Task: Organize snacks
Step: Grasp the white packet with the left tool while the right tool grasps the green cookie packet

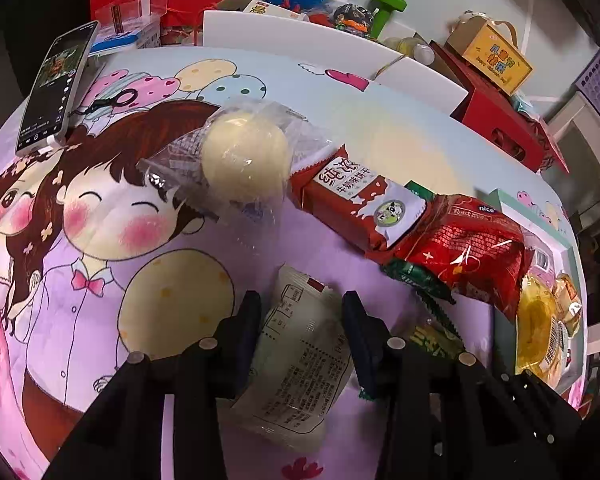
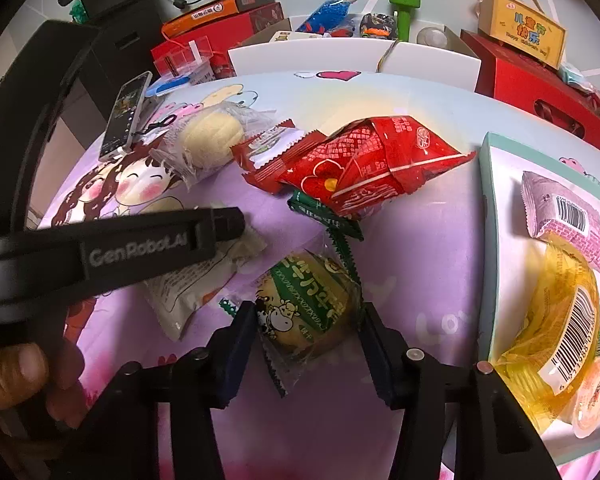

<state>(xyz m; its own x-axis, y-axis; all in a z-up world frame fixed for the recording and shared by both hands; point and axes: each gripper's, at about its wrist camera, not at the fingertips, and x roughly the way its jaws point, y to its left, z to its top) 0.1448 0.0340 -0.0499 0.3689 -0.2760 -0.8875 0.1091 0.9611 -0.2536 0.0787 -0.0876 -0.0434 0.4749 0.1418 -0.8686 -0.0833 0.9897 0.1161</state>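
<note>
The left wrist view shows the left gripper [image 1: 302, 320] with its jaws standing open on both sides of a white packet [image 1: 300, 360] that lies flat on the cartoon cloth [image 1: 100, 240]; whether the pads touch it, I cannot tell. This packet is pale, with small black print on its back side.

The right wrist view shows what the other view hides. The right gripper [image 2: 308, 328] has its jaws open around a green cake packet [image 2: 312, 308], which carries a little cow picture and has toothed green edges. The jaws stand just beside the wrapper and do not squeeze it. In this view the left gripper [image 2: 224, 224] comes from the side over the white packet [image 2: 192, 280], and a hand [image 2: 16, 376] holds its handle.

Behind both, a round cream bun [image 1: 244, 160] in clear wrap lies beside a red biscuit pack [image 1: 352, 196] and a bigger red bag [image 2: 376, 168]. At the right, a tray [image 2: 485, 240] with a teal rim holds a pink packet [image 2: 564, 212] and a yellow jelly bag [image 2: 556, 320]. A phone [image 1: 54, 88] lies far left.
</note>
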